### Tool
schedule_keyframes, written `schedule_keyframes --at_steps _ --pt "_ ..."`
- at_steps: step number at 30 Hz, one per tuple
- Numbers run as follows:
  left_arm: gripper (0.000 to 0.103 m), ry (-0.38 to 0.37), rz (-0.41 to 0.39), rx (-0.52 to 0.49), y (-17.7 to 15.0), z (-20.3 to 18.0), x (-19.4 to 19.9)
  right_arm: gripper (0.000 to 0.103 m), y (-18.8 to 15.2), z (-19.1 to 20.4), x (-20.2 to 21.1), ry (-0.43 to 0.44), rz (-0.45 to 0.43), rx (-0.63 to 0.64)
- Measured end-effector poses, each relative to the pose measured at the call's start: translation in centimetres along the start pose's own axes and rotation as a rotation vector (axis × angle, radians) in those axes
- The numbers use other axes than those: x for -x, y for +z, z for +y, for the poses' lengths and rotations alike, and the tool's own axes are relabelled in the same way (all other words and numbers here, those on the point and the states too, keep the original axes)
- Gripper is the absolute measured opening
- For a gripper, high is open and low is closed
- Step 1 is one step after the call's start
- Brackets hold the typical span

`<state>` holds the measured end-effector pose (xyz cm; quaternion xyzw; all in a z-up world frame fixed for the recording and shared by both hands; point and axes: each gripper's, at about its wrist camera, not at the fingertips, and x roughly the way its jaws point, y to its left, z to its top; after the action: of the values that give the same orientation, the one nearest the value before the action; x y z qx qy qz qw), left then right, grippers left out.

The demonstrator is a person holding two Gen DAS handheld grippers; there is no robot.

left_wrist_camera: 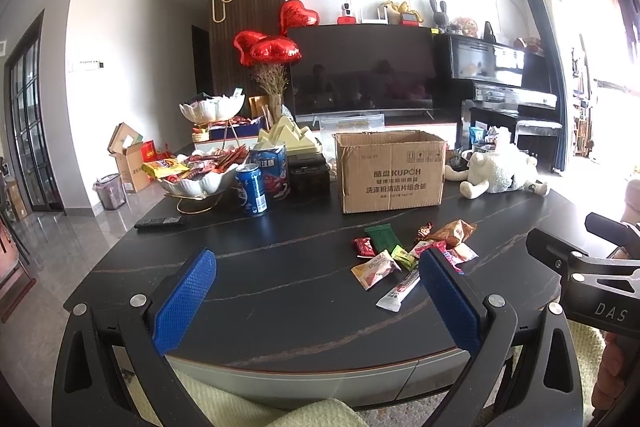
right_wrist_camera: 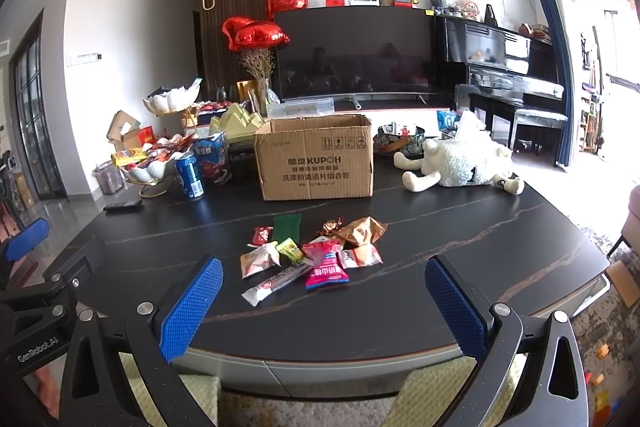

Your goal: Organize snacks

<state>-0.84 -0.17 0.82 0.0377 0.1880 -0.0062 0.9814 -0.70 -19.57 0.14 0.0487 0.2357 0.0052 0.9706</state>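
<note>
Several small snack packets (right_wrist_camera: 312, 255) lie in a loose heap on the dark table (right_wrist_camera: 460, 227), in front of an open cardboard box (right_wrist_camera: 316, 159). Among them are a pink packet (right_wrist_camera: 326, 265), a green one (right_wrist_camera: 287, 225) and a long white bar (right_wrist_camera: 276, 281). The left wrist view shows the same heap of snack packets (left_wrist_camera: 412, 255) right of centre, before the cardboard box (left_wrist_camera: 390, 171). My left gripper (left_wrist_camera: 316, 267) is open above the table's near edge, left of the heap. My right gripper (right_wrist_camera: 324, 273) is open too, held short of the heap with nothing between its fingers.
A white bowl of snacks (right_wrist_camera: 148, 163), a blue can (right_wrist_camera: 190, 177) and a blue tin (right_wrist_camera: 214, 159) stand at the left. A remote (right_wrist_camera: 122, 205) lies nearby. A white plush toy (right_wrist_camera: 460, 163) lies at the right. A television and piano stand behind the table.
</note>
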Motion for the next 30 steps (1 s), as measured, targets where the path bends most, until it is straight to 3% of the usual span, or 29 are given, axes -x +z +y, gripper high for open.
schedule_keyframes --at_steps 30 --pt "0.103 -0.008 -0.002 0.0 0.3 -0.3 0.4 0.103 0.9 0.1 0.5 -0.001 -0.011 -0.002"
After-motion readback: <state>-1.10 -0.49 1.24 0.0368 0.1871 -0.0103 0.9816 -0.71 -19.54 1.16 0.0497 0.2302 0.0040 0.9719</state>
